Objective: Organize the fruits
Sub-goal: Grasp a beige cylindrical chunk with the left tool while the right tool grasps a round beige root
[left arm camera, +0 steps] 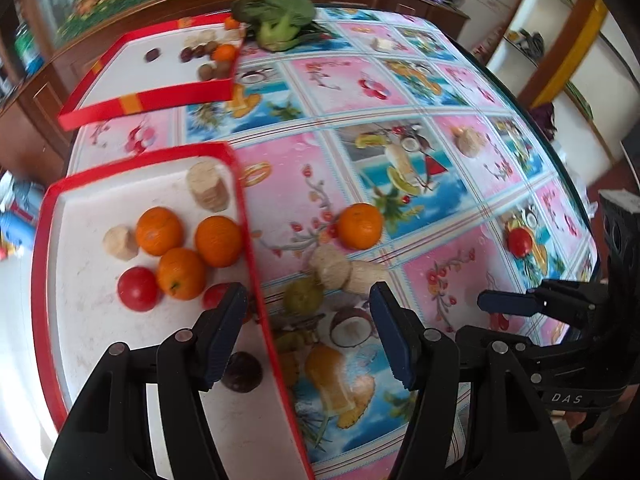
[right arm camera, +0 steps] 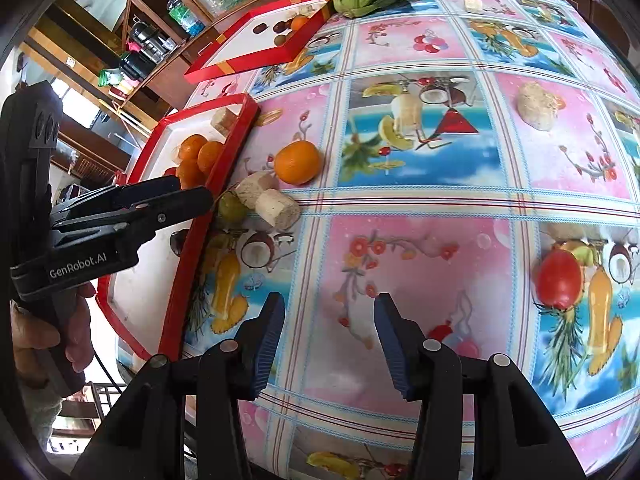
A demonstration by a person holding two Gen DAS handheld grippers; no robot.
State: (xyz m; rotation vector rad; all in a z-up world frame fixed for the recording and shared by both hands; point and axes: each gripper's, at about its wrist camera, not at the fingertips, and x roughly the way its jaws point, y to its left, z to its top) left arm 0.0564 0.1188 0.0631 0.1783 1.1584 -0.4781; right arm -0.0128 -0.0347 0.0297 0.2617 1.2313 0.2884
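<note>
A red-rimmed white tray (left arm camera: 80, 320) at the left holds three oranges (left arm camera: 180, 274), two red tomatoes (left arm camera: 137, 289), beige pieces and a dark fruit (left arm camera: 242, 372). My left gripper (left arm camera: 306, 336) is open and empty, straddling the tray's right rim. On the cloth beyond it lie a green fruit (left arm camera: 303, 295), two beige cork-like pieces (left arm camera: 332, 268) and an orange (left arm camera: 360, 226). A tomato (right arm camera: 559, 279) lies at the right. My right gripper (right arm camera: 330, 344) is open and empty above the cloth; it also shows in the left wrist view (left arm camera: 506, 304).
A second red tray (left arm camera: 120, 80) at the back left holds small dark fruits and an orange. A green leafy vegetable (left arm camera: 280, 20) lies at the table's back edge. Another beige piece (right arm camera: 538, 106) lies at the right. Shelves stand beyond the table.
</note>
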